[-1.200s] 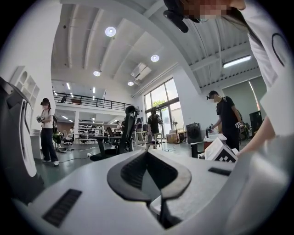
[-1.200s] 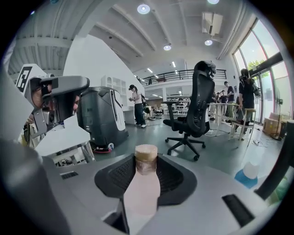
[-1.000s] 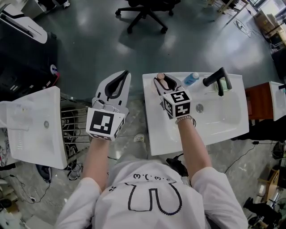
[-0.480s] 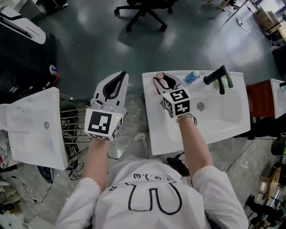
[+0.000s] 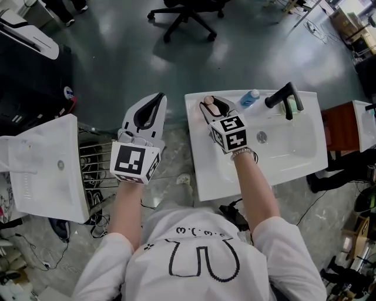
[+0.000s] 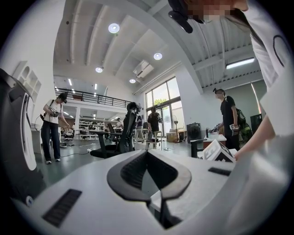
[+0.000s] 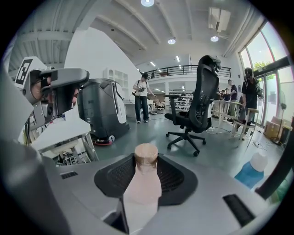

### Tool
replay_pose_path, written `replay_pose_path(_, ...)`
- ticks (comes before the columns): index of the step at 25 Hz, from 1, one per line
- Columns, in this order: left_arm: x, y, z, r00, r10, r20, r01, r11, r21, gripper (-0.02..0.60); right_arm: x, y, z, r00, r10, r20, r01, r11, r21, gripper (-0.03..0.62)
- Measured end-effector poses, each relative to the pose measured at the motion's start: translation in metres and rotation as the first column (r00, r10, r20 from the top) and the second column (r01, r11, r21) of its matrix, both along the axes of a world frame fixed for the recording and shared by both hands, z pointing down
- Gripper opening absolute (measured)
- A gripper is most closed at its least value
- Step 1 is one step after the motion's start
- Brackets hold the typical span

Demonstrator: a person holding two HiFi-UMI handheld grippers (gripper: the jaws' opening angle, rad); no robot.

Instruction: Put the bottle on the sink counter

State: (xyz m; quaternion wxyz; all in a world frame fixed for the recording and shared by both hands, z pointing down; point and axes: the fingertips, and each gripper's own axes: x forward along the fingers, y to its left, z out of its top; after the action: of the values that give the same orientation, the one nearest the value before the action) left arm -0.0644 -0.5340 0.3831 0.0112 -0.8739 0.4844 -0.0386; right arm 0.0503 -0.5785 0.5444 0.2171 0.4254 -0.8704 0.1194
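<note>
A pale pink bottle [image 5: 215,108] with a tan cap sits between the jaws of my right gripper [image 5: 207,101], which is shut on it. Gripper and bottle are over the far left corner of the white sink counter [image 5: 202,170]; whether the bottle touches the counter I cannot tell. In the right gripper view the bottle [image 7: 140,193] runs along the jaws, cap foremost, and my right gripper [image 7: 146,161] clasps its body. My left gripper [image 5: 161,97] hangs left of the sink over the floor, shut and holding nothing; in its own view my left gripper [image 6: 147,154] has its pads meeting.
A black faucet [image 5: 284,97] stands at the sink's far edge, with a blue bottle [image 5: 251,99] beside it on the counter. A second white sink [image 5: 41,170] lies at the left. An office chair [image 5: 188,14] stands beyond, and people stand in the hall.
</note>
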Motion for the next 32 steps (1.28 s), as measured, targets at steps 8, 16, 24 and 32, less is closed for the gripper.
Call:
replay_pose_path(8,0.005,0.008,-0.002,1.000,-0.004,-0.003,0.004,1.000,-0.008,0.010,0.006,0.007,-0.002,0.998,0.049,0.033,-0.047,0.997,-0.060,0.256)
replay_pose_path(16,0.024,0.032,-0.014,1.000,-0.009,-0.009,0.009,1.000,0.016,0.010,0.013,0.035,-0.032,0.996,0.020,0.083,-0.017,0.999,-0.028,0.299)
replay_pose_path(24,0.042,0.069,-0.045,0.999,-0.032,-0.010,0.033,0.998,0.050,0.009,0.027,0.077,-0.088,0.990,-0.038,0.133,0.031,0.998,0.049,0.296)
replay_pose_path(32,0.049,0.097,-0.073,1.000,-0.031,0.005,0.030,0.994,0.103,0.009,0.050,0.110,-0.142,0.987,-0.026,0.160,0.001,0.988,0.154,0.296)
